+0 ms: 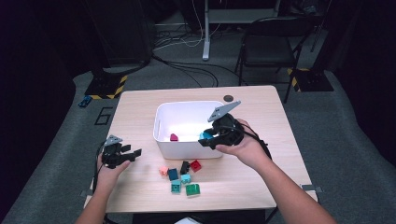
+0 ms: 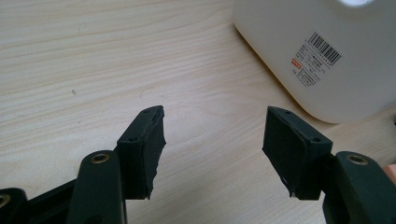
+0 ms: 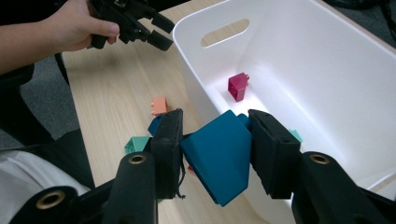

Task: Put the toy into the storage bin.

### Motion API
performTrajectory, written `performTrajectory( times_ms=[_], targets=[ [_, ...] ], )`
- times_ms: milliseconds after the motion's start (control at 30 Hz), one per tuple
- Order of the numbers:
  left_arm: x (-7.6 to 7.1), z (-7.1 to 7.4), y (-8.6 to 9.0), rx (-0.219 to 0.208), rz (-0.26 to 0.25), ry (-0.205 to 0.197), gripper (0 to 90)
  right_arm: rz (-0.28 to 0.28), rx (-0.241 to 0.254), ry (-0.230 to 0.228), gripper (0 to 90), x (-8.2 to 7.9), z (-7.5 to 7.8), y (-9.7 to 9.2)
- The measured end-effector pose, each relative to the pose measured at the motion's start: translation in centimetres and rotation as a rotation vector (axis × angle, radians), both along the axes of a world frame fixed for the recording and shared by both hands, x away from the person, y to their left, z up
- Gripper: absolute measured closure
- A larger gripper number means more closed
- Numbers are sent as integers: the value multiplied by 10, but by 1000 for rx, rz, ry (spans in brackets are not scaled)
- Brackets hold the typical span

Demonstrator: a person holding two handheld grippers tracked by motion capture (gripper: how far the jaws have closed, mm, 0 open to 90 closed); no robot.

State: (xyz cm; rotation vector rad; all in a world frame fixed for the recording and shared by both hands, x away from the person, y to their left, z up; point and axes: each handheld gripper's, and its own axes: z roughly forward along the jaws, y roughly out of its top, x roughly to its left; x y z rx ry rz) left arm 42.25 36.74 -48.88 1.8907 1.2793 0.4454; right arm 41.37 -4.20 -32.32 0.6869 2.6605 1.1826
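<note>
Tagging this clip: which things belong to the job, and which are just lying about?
In the job: teal plastic block in right gripper; white plastic bin; magenta block inside; loose blocks on table.
Lying about: black folding chair; floor cables.

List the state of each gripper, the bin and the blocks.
left gripper: open, nothing between its jaws.
right gripper: shut on teal block, over the bin's rim.
white bin: upright, holding a magenta block.
loose blocks: lying on the table before the bin.
</note>
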Motion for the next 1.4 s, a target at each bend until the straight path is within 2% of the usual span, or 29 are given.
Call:
performTrajectory(
  times_ms=[200,500,600,1233,1400],
  targets=[
    [0,0,0,-1,2,1,381,2,-20,-22,563,14,10,7],
    [1,-1,1,-8,6,-1,381,-6,-34,-20,563,32,13,28],
    [1,0,2,-12,6,-1,381,-3,-33,-32,562,40,11,36],
    [1,-1,2,-16,7,-1,381,-30,-26,-34,562,85,-5,78],
    [2,-1,2,-18,4,3,381,-27,-51,-37,562,97,-13,90]
  ],
)
